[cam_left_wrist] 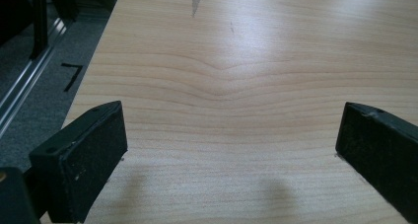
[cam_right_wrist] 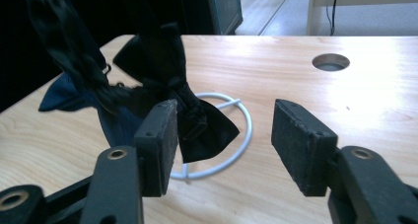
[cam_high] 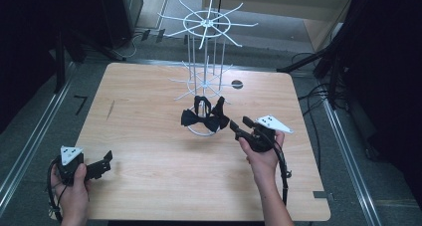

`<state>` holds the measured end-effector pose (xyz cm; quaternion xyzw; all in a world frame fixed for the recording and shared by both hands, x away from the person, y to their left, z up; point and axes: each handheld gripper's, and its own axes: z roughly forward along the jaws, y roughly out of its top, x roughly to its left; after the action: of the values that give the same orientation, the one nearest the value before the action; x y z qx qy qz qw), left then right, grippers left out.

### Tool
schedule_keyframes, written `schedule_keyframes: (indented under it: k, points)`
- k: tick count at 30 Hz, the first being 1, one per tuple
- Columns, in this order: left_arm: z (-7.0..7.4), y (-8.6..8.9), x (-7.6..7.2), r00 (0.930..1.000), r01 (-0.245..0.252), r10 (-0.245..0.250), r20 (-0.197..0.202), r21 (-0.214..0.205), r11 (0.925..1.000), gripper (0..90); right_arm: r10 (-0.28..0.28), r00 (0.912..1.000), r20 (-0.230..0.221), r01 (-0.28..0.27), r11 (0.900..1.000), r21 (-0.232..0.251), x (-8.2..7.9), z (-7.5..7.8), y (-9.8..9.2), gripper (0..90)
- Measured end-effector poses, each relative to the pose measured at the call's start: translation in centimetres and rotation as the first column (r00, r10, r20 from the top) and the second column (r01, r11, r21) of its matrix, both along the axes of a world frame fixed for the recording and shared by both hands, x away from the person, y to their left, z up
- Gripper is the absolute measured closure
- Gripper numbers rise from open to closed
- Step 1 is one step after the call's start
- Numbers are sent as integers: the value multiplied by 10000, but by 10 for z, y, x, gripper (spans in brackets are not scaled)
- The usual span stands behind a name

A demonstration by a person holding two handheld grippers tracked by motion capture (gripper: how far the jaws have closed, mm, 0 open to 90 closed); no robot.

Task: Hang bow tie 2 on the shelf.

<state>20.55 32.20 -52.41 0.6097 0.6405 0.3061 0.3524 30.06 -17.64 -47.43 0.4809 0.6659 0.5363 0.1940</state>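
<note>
Pale wood worktop on a grey floor, dark surroundings, a white wire rack standing at the far middle. A black bow tie hangs low on the rack, over its ring base.

Key relation: I find the bow tie just left of and slightly beyond the right tongs. The right hand is plainly the nearer one; the left tongs sit well apart at the near left corner. The tie's long axis runs roughly across the worktop, wing to wing, with its strap running up toward the rack arm.

Right tongs: about half open, holding nothing. In the right gripper view the tie's nearer wing lies against the inner edge of the left-hand jaw; the gap toward the other jaw is bare. I cannot tell for certain whether cloth touches that pad.

Left tongs: wide open, holding nothing, bare wood between the jaws.

Judgement: any re-grasp needs the right tongs shifted leftward, toward the tie's knot
</note>
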Motion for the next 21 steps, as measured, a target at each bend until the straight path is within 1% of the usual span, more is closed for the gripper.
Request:
schedule_keyframes:
  k: [2, 7, 11, 17, 21]
  points:
    - [0, 0, 0, 10000, -4, 4, 8, 5, 10000, 0, 28, 10000, -63, -28, 10000, 49, -2, -2, -3, 408]
    - [0, 0, 0, 10000, -3, 3, 20, -2, 10000, 0, -182, 9997, -184, 183, 9998, 9, -8, -7, -14, 335]
    - [0, 0, 0, 10000, 29, -29, -15, -34, 10000, 0, -157, 9996, -248, 154, 9998, -105, -12, -10, -22, 282]
    - [0, 0, 0, 10000, 10, -10, -10, -12, 10000, 0, -172, 9995, -278, 170, 9998, -57, -17, -14, -33, 193]
    - [0, 0, 0, 10000, 38, -38, -39, -26, 10000, 0, -165, 9994, -299, 165, 9999, -22, -20, -16, -39, 153]
